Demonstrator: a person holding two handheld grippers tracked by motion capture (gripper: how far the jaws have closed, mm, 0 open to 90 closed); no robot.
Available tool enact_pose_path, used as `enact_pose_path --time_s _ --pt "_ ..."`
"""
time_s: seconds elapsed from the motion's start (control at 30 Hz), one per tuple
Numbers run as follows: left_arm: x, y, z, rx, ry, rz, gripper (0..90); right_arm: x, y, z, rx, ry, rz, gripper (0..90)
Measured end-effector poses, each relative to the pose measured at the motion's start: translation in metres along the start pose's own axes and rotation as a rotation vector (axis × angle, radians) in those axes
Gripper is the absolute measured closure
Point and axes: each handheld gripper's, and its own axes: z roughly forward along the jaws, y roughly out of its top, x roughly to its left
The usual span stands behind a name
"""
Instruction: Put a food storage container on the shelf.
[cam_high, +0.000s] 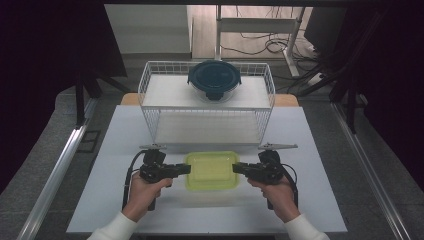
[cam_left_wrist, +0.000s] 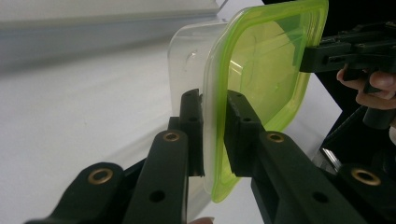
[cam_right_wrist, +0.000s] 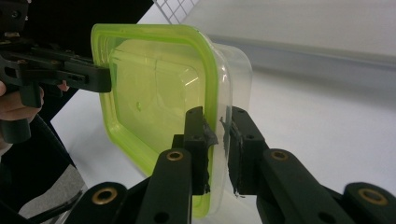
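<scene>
Clamping the green-lidded container (cam_high: 212, 170) at opposite edges: left gripper (cam_left_wrist: 214, 133) and right gripper (cam_right_wrist: 217, 140), jaws narrow, pinching its rim. Container sits between them over the white table (cam_high: 115, 150), just before the wire basket (cam_high: 150, 100). Both hands (cam_high: 147, 192) level, pointing inward.

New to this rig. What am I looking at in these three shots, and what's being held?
No robot arm here: a person holds a two-jaw claw in each hand. The high view looks down on a white table. The left claw and right claw each grip an opposite edge of a clear container with a yellow-green lid.

The other two pictures come from cameras riding on the claws, looking along their black jaws. In the left gripper view the jaws pinch the lid's rim, and the same in the right gripper view.

Behind stands a white wire basket turned on its side like a shelf, with a round glass container with a dark blue lid on top.
</scene>
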Motion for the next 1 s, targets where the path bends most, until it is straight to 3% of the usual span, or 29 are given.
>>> enact_pose_path --time_s 1.0 --pt "-0.033 0.077 -0.056 -0.128 0.014 0.132 79.5 0.030 0.075 -0.034 -0.123 0.008 -0.116 77.7"
